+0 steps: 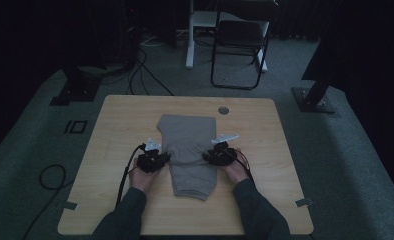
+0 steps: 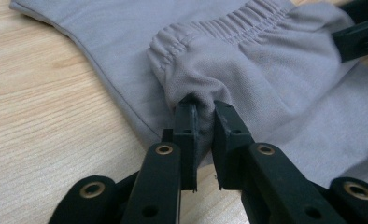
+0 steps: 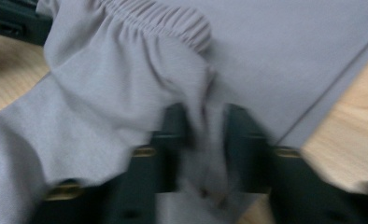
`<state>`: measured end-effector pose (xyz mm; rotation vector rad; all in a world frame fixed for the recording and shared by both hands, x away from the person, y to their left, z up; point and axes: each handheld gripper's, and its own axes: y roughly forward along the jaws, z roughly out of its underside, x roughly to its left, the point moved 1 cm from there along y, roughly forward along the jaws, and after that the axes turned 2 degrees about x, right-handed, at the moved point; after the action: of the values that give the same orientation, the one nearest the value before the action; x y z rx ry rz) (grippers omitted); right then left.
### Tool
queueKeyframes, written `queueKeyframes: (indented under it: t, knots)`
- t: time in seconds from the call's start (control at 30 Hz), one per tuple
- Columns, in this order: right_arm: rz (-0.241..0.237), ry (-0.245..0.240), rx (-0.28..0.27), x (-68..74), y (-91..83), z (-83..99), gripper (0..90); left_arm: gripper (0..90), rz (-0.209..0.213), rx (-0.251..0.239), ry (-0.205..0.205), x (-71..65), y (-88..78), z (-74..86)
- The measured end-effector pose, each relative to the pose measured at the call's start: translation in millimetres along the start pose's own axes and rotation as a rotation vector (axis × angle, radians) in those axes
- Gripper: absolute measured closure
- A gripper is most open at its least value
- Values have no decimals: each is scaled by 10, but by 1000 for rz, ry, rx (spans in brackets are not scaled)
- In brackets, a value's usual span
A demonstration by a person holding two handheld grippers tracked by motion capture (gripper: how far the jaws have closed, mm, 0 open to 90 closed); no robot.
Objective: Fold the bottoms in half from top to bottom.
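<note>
The left gripper (image 1: 166,159) is pinching a gathered fold of the grey trousers (image 1: 190,145) at the corner of the elastic waistband (image 2: 229,23), its jaws nearly together with cloth bunched between the tips. The right gripper (image 1: 206,157) has cloth between its jaws too, but its own view is blurred and we cannot tell whether the pads press on it. The trousers lie folded in the middle of the table (image 1: 120,130), the narrow end toward six o'clock, with the left gripper at their nine o'clock edge and the right at three o'clock. We judge the main risk to be an uneven hold: if one side slips while the other pulls, the waistband would skew and the fold underneath would open or wrinkle. A thin pinch like the left one could also catch a single layer and leave the layer beneath behind. Dragging low across the wood might pull the whole stack out of line. The high view gives us the overall layout — both hands level and the trousers' outline against the table. The left gripper view adds what that view cannot resolve: the puckered elastic, the seam edge on the wood, and the cloth drawn into the tips, with the right gripper's jaws at two o'clock.
</note>
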<state>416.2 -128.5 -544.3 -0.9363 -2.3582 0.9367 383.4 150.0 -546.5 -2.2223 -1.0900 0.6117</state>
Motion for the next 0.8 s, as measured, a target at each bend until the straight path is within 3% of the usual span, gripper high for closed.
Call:
queueKeyframes:
  t: [0.03, 0.13, 0.17, 0.2, 0.27, 0.3, 0.4, 0.43, 0.47, 0.53, 0.6, 0.63, 0.67, 0.8]
  knots:
    - [1, -4, 1, 11, -8, 4, 871, 848, 2, -10, 9, -2, -32, -22]
    - [35, -28, -33, 40, -94, -26, 890, 858, 3, -43, 8, -18, -101, -60]
    - [64, -45, -86, 63, -230, -74, 891, 858, 10, -65, 6, -29, -143, -82]
    - [64, -45, -86, 63, -230, -74, 891, 858, 18, -84, 8, -46, -183, -104]
    - [83, -79, -168, 81, -450, -113, 889, 857, 32, -105, 26, -90, -240, -133]
    - [91, -88, -181, 80, -509, -102, 888, 855, 40, -110, 39, -112, -255, -132]
    - [88, -93, -180, 68, -571, -31, 886, 850, 73, -81, 55, -179, -219, -66]
    - [85, -94, -144, 60, -553, 99, 882, 829, 80, -54, 64, -204, -178, -25]
    - [81, -94, -111, 60, -520, 175, 876, 805, 82, 10, 93, -241, -86, 60]
    - [74, -109, -39, 53, -441, 315, 827, 726, 93, 30, 91, -240, -37, 105]
    - [65, -121, -14, 35, -414, 384, 717, 678, 93, 25, 83, -235, -41, 100]
    - [65, -121, -14, 35, -414, 384, 717, 678, 93, 13, 84, -220, -67, 80]
    - [55, -105, -51, 7, -471, 351, 655, 654, 96, -4, 78, -208, -100, 50]
    - [37, -64, -118, -31, -575, 235, 636, 641, 84, -65, 58, -138, -210, -105]
